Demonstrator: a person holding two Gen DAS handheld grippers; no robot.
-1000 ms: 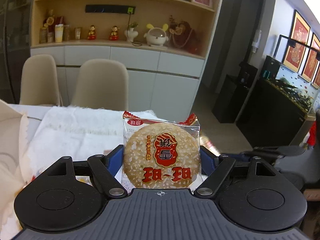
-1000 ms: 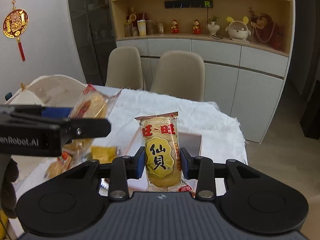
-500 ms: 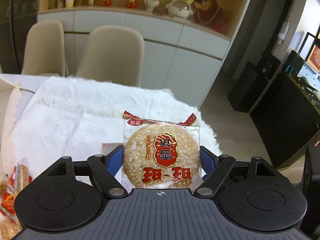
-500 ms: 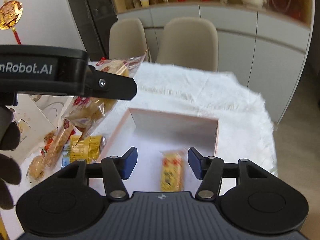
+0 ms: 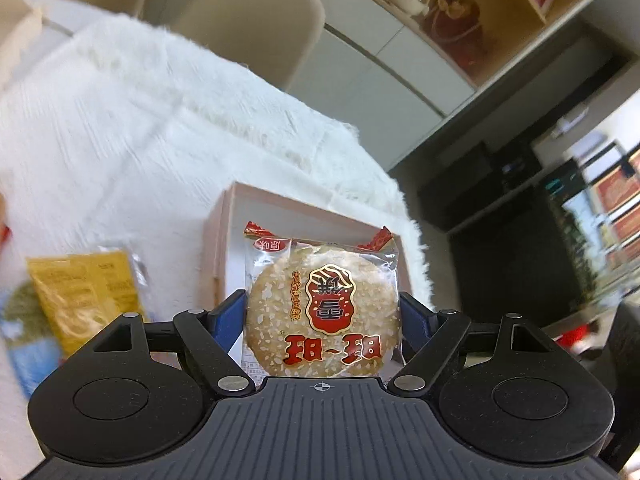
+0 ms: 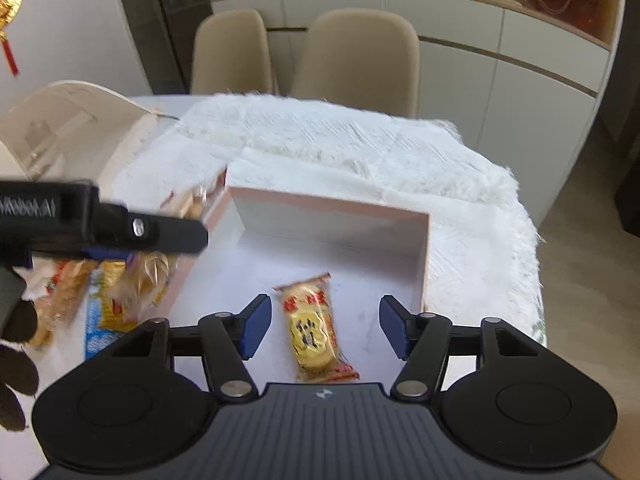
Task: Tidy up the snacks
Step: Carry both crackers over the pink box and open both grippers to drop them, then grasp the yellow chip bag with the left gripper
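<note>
The yellow rice-cracker packet point(image 6: 314, 330), which was clamped upright between the right gripper's point(image 6: 323, 326) fingers a second ago, is now seen lying flat on the white floor of the open pink box point(image 6: 332, 208), towards its near side. The blue pads point(image 6: 251, 327) are set apart on either side of it, touching nothing, and the jaws are opening. The box, barely visible earlier behind the packet, is now seen in full on the white cloth point(image 6: 460, 168).

The round sesame cracker packet point(image 5: 322, 308) is held clamped between the left gripper's point(image 5: 322, 314) fingers, exactly as it was before. Its view has been tilted downward and rolled: the shelves have slid to the upper right, and the pink box point(image 5: 224, 224) is now seen directly behind the packet. A blurred yellow packet point(image 5: 84, 296) has come into view at the lower left on the cloth point(image 5: 140, 120). In the right wrist view, loose snacks point(image 6: 108, 292) are seen left of the box.
</note>
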